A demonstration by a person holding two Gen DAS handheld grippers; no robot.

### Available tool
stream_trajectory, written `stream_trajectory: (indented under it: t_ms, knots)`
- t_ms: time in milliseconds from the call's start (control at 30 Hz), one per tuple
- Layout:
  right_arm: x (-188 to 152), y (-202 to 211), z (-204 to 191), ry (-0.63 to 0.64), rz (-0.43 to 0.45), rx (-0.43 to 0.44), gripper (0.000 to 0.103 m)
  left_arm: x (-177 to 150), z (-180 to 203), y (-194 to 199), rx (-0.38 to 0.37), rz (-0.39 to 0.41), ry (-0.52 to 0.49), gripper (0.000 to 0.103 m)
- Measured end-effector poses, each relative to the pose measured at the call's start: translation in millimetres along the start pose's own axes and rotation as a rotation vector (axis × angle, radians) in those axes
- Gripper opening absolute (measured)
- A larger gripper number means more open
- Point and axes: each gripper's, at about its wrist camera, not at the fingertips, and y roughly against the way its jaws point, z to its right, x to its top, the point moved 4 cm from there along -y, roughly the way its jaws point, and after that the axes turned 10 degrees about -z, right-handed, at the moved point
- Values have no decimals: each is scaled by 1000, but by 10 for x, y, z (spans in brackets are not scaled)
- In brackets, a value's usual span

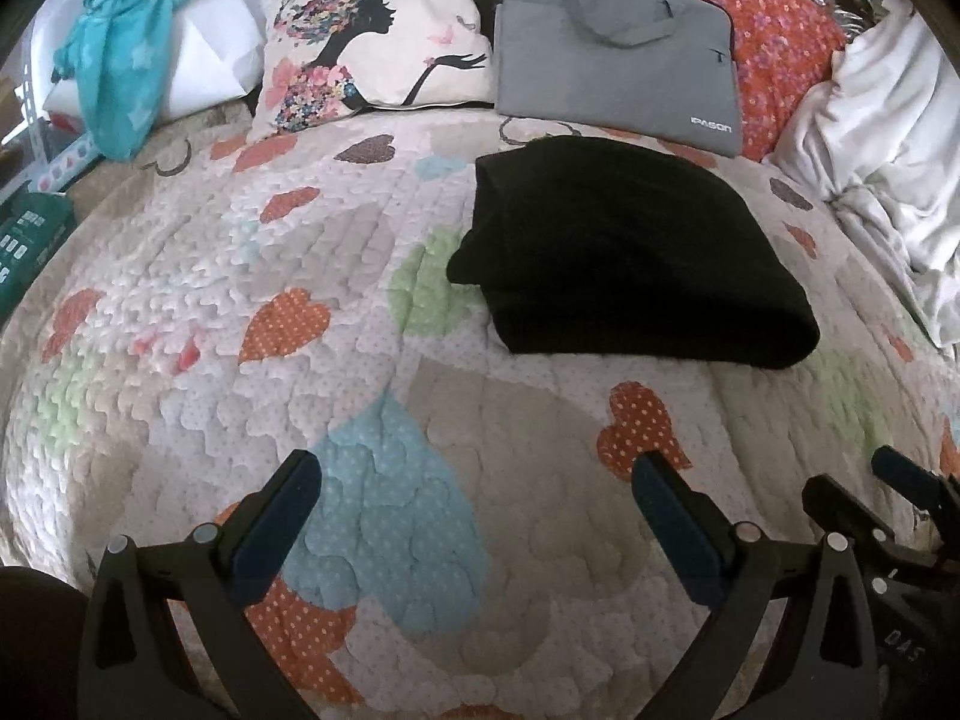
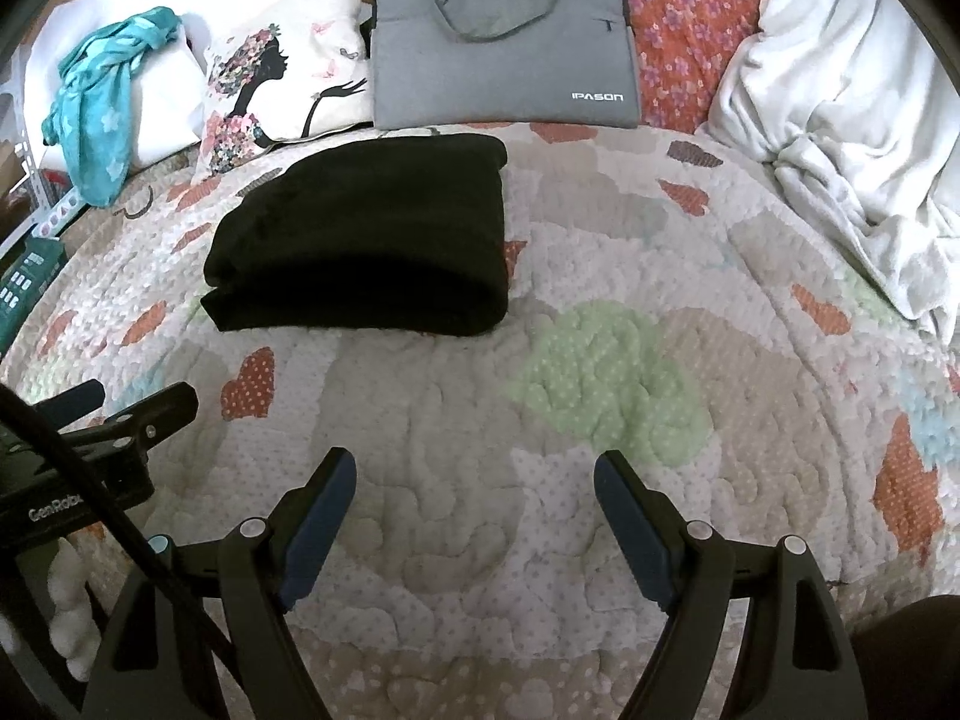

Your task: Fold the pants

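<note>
pants [image 1: 630,252]: black, folded into a thick bundle, lying flat on the quilt [image 1: 372,396] right in front of the bag, touching neither gripper

bag [image 1: 618,48]: grey laptop sleeve with handles, "IPASON" in white at its lower right corner, propped just behind the pants

left gripper [image 1: 474,492]: fingers spread wide, nothing between them, hovering over the quilt well short of the pants

right gripper [image 2: 474,480]: also released, empty, near side of the pants

writing: "GenRobo…" readable on the left gripper's body in the right wrist view, cut off by the frame

pillow [image 1: 372,42]: flower-haired silhouette print, left of the bag

scarf [image 1: 126,48]: teal, stars, far left of the bag
</note>
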Motion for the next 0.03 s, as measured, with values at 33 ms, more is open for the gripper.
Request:
stream_trajectory:
  t_ms: [33]
  knots:
    - [0, 2, 1, -1, 0, -3, 86, -7, 9, 15, 2, 4, 0, 103]
